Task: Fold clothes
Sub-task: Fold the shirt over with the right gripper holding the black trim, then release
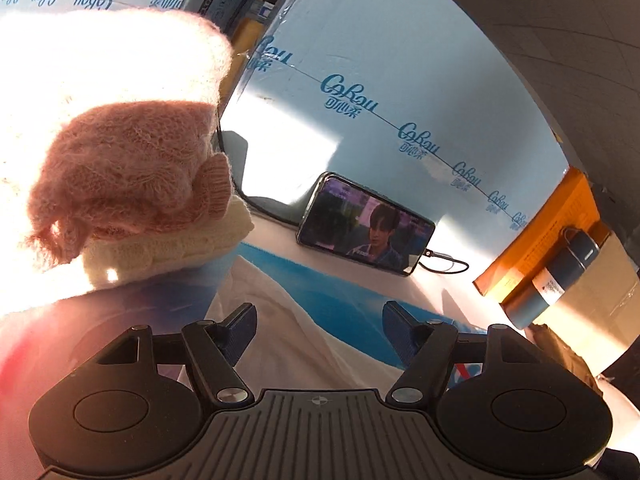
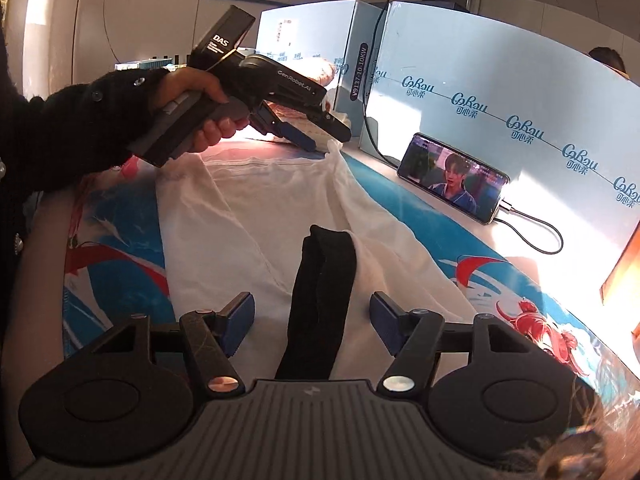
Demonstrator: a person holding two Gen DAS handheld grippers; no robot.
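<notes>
The right gripper stands with its blue-padded fingers spread wide, nothing between the pads. A black folded fabric strip lies in the gap, running from the gripper body out across the cloth; whether it touches either pad cannot be told, and its near end is hidden under the gripper housing.

The task's thing, a white thin-fabric garment, lies spread on the table, which is covered by a blue, white and red printed cartoon sheet. Its near edge is cut off by the right gripper body. One far corner is drawn up towards the left gripper, seen in the right wrist view held by a hand in a black sleeve. From that angle the fingers overlap and the contact with the cloth cannot be made out.

In the left wrist view the left gripper shows its fingers well apart, with white cloth below and between them but not visibly pinched.

A stack of folded knitwear sits to the left: a pink fuzzy knitted sweater on top of a cream knitted piece. The upper left of that view is washed out by glare, so what lies above the pink sweater is unreadable.

A black smartphone playing video leans against a pale blue printed cardboard panel, with a cable plugged in. A dark blue cylindrical flask lies at the right edge, partly cut off.
</notes>
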